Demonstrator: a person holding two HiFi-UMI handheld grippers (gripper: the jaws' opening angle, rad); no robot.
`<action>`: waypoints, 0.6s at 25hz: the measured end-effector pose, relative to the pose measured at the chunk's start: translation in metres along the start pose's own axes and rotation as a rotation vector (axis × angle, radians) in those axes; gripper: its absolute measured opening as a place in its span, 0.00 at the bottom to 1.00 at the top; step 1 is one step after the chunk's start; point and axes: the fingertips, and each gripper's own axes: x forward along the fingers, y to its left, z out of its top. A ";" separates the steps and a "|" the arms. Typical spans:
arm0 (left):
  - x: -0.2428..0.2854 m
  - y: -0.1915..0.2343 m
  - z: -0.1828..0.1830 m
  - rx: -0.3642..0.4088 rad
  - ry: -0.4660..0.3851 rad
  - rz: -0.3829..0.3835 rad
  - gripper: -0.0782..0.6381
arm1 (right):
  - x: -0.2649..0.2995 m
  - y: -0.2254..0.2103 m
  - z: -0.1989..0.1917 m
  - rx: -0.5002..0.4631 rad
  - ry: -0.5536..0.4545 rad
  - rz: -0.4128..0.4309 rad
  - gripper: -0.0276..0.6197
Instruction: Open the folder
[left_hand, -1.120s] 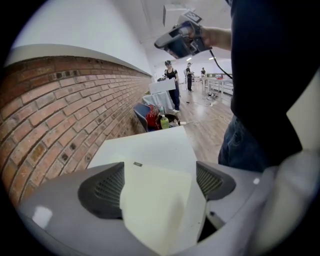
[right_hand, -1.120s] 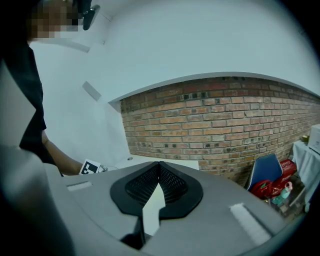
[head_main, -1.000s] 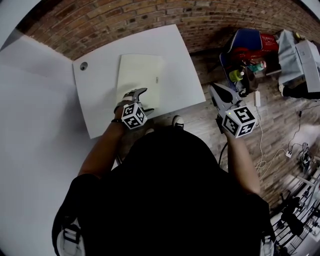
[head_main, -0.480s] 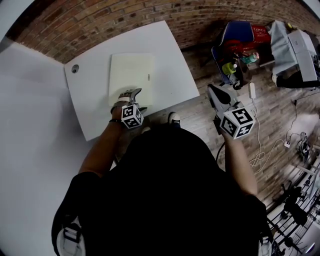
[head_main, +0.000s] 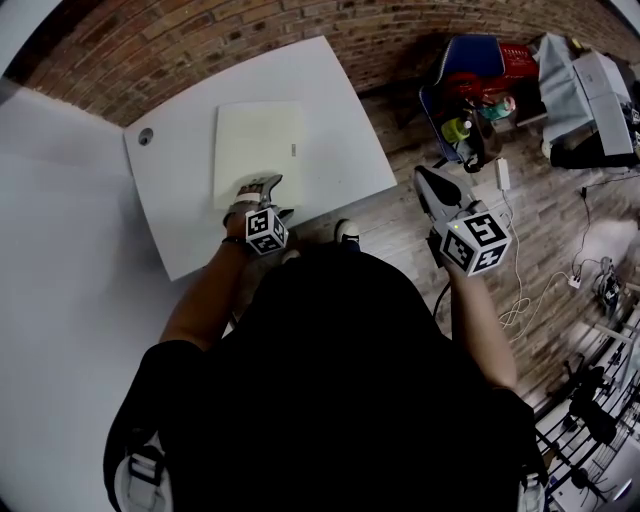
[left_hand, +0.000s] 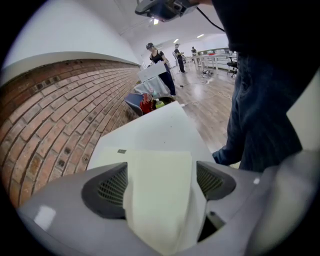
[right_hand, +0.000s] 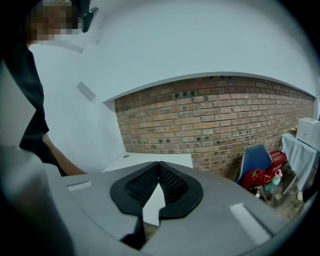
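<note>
A cream folder (head_main: 258, 148) lies shut and flat on the white table (head_main: 340, 130), with a small label near its right edge. My left gripper (head_main: 266, 185) is at the folder's near edge. Its jaws stand wide open in the left gripper view, and the folder (left_hand: 159, 185) fills the gap between the left gripper (left_hand: 160, 175) pads without being pinched. My right gripper (head_main: 424, 178) hangs off the table's right side over the floor. In its own view the right gripper (right_hand: 159, 165) has its tips together and holds nothing.
A round cable hole (head_main: 145, 137) sits near the table's far left corner. A blue chair (head_main: 470, 62) with a red bag and bottles stands to the right. Cables (head_main: 520, 300) lie on the wood floor. Brick wall runs behind the table. People (left_hand: 159, 59) stand far off.
The head view has shifted a little, so the table sits further left and up. Both grippers keep about the same places relative to the folder.
</note>
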 end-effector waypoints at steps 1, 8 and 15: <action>0.000 0.001 0.001 0.004 -0.010 0.008 0.71 | 0.000 0.001 0.000 0.000 0.001 0.001 0.05; 0.001 0.002 0.001 0.026 -0.036 0.048 0.66 | -0.003 0.006 -0.004 -0.006 0.010 0.008 0.05; -0.005 -0.003 0.007 0.047 -0.079 0.094 0.49 | -0.008 0.008 -0.010 -0.004 0.022 0.014 0.05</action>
